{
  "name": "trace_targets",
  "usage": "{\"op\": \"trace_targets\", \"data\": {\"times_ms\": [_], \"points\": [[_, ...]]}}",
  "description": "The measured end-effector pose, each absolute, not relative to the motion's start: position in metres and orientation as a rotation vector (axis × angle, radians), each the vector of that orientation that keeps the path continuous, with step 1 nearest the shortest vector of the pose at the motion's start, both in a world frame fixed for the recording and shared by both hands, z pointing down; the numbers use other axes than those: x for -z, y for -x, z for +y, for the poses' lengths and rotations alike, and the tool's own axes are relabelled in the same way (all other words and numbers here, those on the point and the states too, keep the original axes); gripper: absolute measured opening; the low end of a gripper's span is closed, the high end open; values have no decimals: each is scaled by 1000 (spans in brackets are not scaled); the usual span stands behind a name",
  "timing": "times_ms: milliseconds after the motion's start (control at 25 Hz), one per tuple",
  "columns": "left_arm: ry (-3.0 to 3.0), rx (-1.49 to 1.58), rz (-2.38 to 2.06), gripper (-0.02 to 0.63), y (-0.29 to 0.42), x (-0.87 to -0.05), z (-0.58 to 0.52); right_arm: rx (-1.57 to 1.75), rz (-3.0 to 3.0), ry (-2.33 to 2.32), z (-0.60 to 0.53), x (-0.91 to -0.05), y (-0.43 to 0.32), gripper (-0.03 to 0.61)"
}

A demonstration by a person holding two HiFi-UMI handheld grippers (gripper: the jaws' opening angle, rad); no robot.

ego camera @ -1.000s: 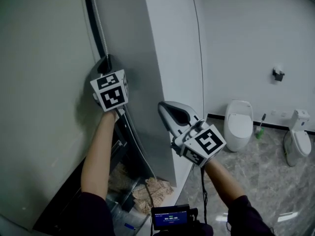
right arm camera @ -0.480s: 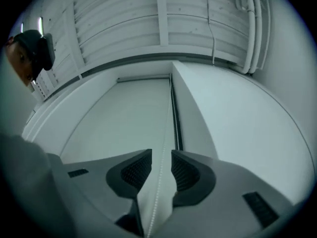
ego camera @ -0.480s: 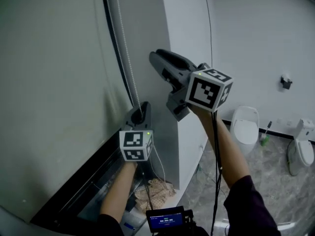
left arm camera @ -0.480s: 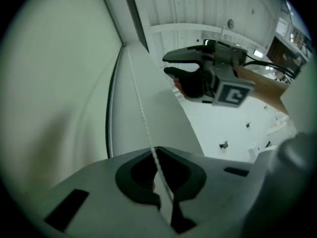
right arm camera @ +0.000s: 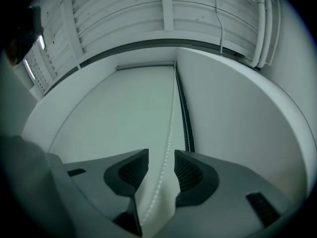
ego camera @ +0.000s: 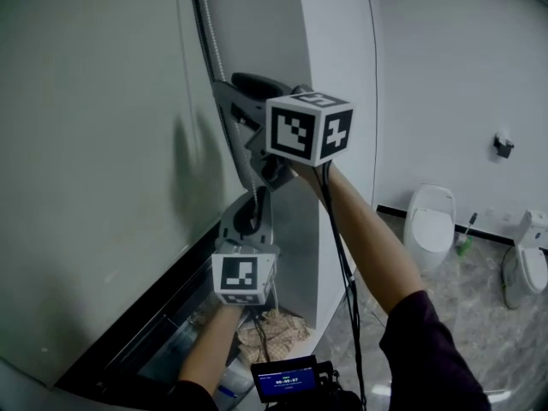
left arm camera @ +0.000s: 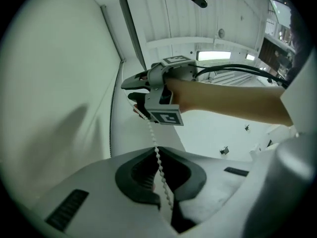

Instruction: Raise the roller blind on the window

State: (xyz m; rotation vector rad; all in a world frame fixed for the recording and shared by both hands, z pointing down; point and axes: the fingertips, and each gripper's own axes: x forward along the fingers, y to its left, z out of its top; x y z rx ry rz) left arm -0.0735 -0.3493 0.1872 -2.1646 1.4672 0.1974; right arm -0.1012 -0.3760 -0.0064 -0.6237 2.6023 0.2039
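Observation:
The roller blind (ego camera: 94,144) hangs as a pale sheet over the window at the left. Its bead chain (ego camera: 211,45) runs down the blind's right edge. My left gripper (ego camera: 255,197) is low on the chain and shut on it; in the left gripper view the beads (left arm camera: 151,133) pass into its closed jaws (left arm camera: 158,163). My right gripper (ego camera: 229,114) is higher up, just above the left one. Its jaws are opening, and the chain (right arm camera: 168,133) runs between them (right arm camera: 161,168) without the pads touching it. The blind (right arm camera: 119,113) fills the space beyond.
A white pillar (ego camera: 338,67) stands right of the window. Two toilets (ego camera: 428,221) (ego camera: 524,264) and a brush (ego camera: 467,234) are on the marble floor at the right. Rubble (ego camera: 274,330) lies below the window. A small screen (ego camera: 287,379) sits at the bottom edge.
The right gripper rose from low right to high on the chain and its jaws opened. The left gripper, still shut on the chain, moved down below it.

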Motion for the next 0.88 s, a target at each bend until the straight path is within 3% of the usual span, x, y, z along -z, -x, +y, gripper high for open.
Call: {"op": "trace_targets", "data": {"times_ms": [80,120,160,600,880], "points": [[2159,-198,1458,6,75,-186,-347,-236,2611,690,-382,5,107,147],[2163,-202,1458,6,78,-185,-349,-237,2601,722,-388,5,108,108],[2172,-207,1461,6,82,-185,-349,-229,2582,743,-391,6,108,21],[2281,-460,1393,9,107,-170,-309,-270,2522,749,-358,-4,82,12],[2357,-618,1288,29,135,-88,-310,-432,2528,808,-348,-3,79,11]]}}
